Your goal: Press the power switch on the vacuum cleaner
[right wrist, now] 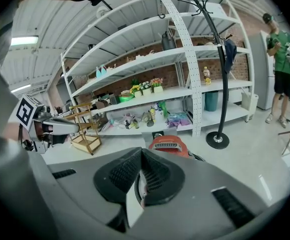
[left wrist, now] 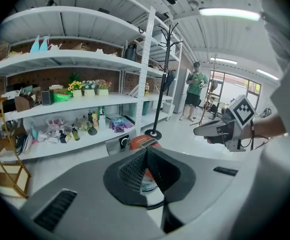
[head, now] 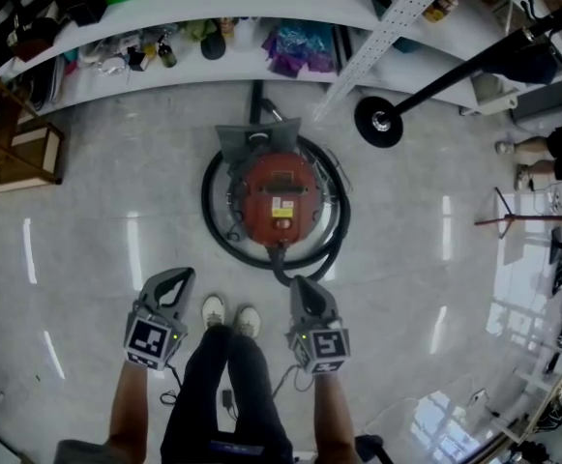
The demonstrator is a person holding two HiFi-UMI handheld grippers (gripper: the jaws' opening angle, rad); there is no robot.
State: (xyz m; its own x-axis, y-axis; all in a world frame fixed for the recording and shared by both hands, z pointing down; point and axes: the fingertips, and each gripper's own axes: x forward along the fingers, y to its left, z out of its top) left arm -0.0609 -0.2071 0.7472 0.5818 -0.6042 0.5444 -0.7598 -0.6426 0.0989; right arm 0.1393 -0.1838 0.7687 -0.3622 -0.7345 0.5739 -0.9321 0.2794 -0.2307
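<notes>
From my head camera, the red vacuum cleaner (head: 281, 196) sat on the glossy floor (head: 87, 211) just ahead of my shoes (head: 213, 309), with its black hose (head: 206, 196) coiled in a ring around it. I held my left gripper (head: 178, 278) and my right gripper (head: 303, 284) low on either side of my legs. Both pointed toward the machine but were well short of it, the right one nearer to the hose. That view did not tell me how the jaws stood, but the two gripper views did: on each, the ribbed pads met at their tips with nothing caught between them, so both were closed and empty. Each gripper view also showed the vacuum's red top just above the joined tips, low on the floor before the white shelving (head: 213, 13). From overhead the shelving was only a curved band of clutter, whereas the gripper views showed its tiers of bottles, flowers and boxes. The left gripper view caught my right gripper out to the side with its marker cube (left wrist: 243, 110), and the right gripper view caught the left one likewise. A person in a green shirt (right wrist: 279, 39) stood upright in both gripper views, beyond the black coat stand (head: 379, 121); from above I saw only legs at the right edge. A wooden rack (head: 19, 153) stood by the shelving's left end. I could not make out the power switch in any view.
</notes>
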